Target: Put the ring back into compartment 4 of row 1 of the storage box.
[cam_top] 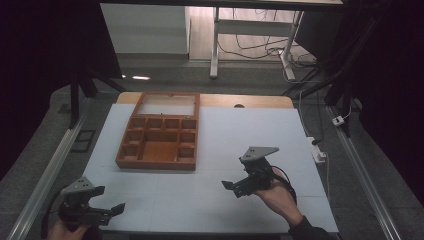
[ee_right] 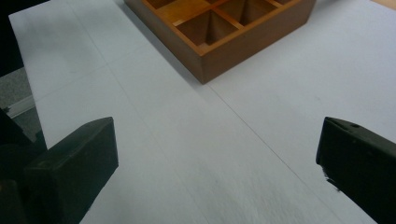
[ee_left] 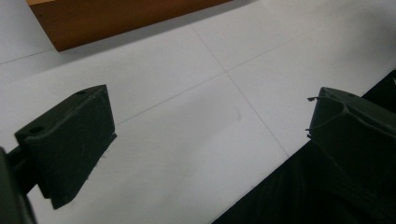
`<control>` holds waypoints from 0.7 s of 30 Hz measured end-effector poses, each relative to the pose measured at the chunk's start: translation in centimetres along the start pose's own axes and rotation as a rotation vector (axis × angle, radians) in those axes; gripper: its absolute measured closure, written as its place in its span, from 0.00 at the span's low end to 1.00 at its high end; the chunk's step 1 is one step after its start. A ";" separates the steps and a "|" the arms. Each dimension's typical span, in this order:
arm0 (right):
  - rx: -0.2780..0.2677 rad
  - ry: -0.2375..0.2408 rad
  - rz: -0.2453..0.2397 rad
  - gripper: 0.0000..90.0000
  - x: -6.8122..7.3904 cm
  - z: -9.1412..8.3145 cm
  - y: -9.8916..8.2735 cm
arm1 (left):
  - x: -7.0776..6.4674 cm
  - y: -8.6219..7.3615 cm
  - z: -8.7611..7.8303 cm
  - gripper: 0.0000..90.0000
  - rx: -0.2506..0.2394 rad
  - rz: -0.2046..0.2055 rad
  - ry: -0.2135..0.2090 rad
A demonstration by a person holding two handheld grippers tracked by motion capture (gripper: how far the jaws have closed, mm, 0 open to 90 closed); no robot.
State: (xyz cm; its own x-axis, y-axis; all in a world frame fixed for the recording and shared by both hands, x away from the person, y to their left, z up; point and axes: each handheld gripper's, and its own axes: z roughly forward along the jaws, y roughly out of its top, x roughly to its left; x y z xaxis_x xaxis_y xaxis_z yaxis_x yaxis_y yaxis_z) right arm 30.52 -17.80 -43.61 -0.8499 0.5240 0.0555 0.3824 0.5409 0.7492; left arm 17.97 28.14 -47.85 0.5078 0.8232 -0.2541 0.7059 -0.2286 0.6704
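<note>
Work appears not yet begun: wooden compartment box (cam_top: pixel 160 136) sits untouched toward the far left of the white worktop (cam_top: pixel 240 135), lid open, compartments seemingly empty, while left tool (cam_top: pixel 104 200) and right tool (cam_top: pixel 235 177) hover well nearer than it, jaws apart, empty.

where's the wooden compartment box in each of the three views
High view: the wooden box lies left of centre on the white table top, its lid open at the far end.
Left gripper view: one plain side wall at the top left edge.
Right gripper view: a corner with compartments at top centre.
Shared landmark: the thin seam lines in the white table top.
</note>
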 end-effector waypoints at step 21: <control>-0.042 -0.132 0.116 0.00 -1.0 -5.8 -4.8 | 0.0 0.0 0.0 0.00 -0.005 -0.002 0.000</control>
State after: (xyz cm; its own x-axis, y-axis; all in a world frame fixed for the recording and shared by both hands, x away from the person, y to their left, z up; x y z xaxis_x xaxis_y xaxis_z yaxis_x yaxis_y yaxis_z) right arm 27.44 -24.76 -43.47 -0.7449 0.6647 0.0578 0.4569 0.4450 0.7702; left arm 17.93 28.17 -47.84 0.5064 0.8237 -0.2552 0.7044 -0.2245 0.6733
